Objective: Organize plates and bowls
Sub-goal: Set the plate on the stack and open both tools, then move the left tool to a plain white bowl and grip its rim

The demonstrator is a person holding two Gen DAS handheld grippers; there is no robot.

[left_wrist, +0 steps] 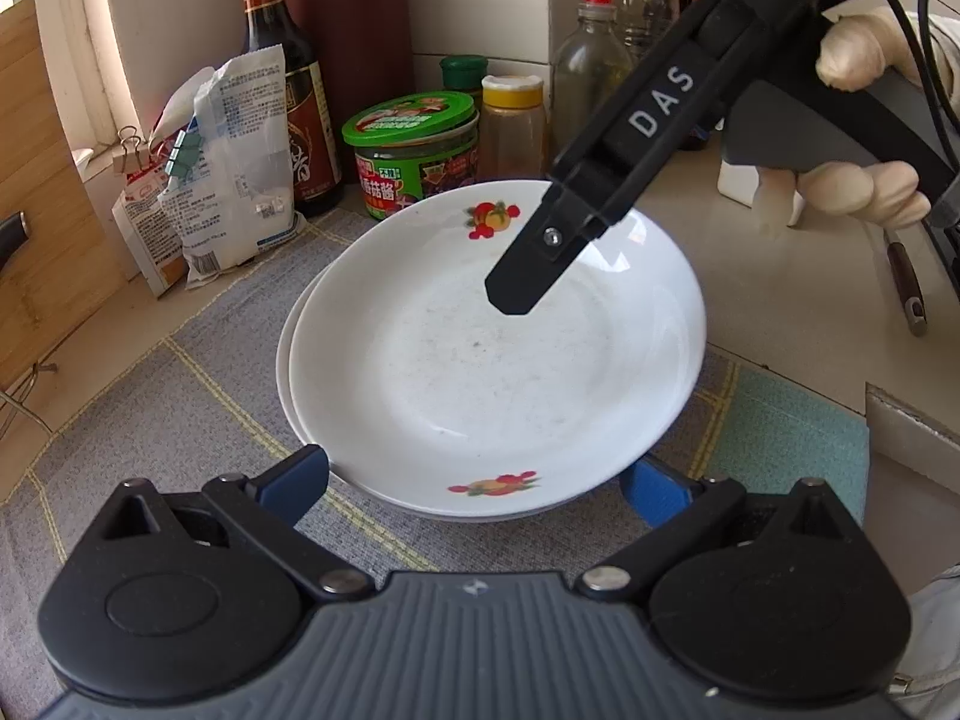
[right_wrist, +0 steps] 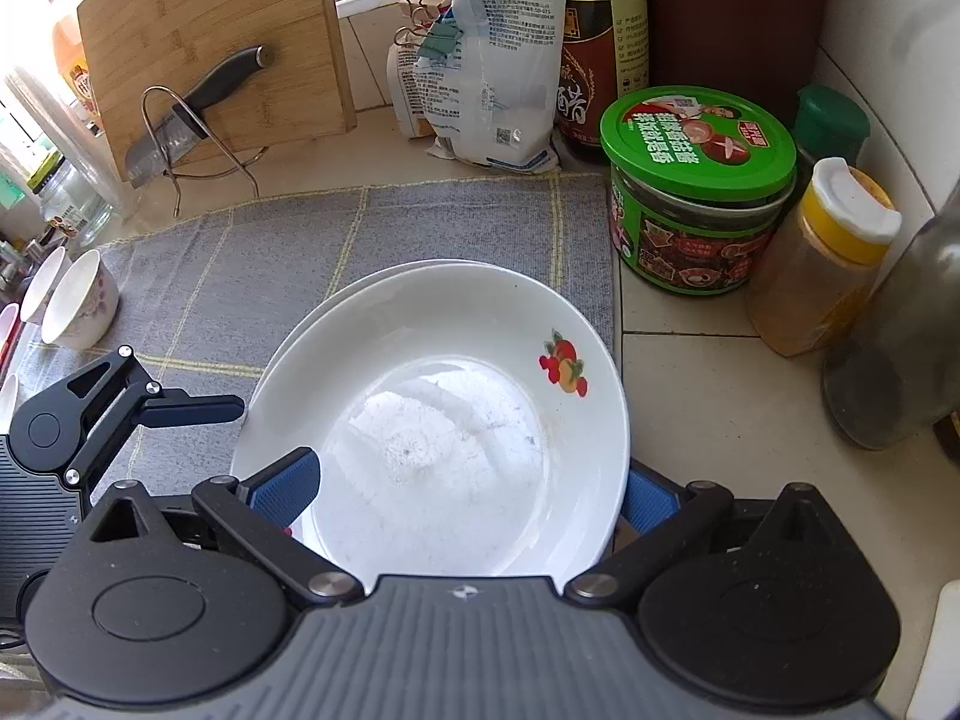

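Two white plates with fruit prints lie stacked on a grey mat (left_wrist: 198, 360); the top plate (left_wrist: 498, 360) (right_wrist: 456, 420) sits shifted off the lower plate (left_wrist: 287, 372) (right_wrist: 336, 294). My left gripper (left_wrist: 477, 489) is open, its blue pads wide apart on either side of the stack's near rim. My right gripper (right_wrist: 465, 495) is open and straddles the top plate's rim: one pad over the plate's inside, the other outside the rim. In the left wrist view one right finger (left_wrist: 522, 276) hovers over the plate. Small white bowls (right_wrist: 78, 306) lie on their sides at the mat's left.
Behind the plates stand a green-lidded jar (left_wrist: 414, 150) (right_wrist: 696, 192), a dark sauce bottle (left_wrist: 288, 90), a yellow-capped spice jar (right_wrist: 822, 258), clipped bags (right_wrist: 498, 60) and glass bottles (left_wrist: 591, 78). A cutting board (right_wrist: 210, 30) with a knife (right_wrist: 198, 102) in a wire rack stands at the left.
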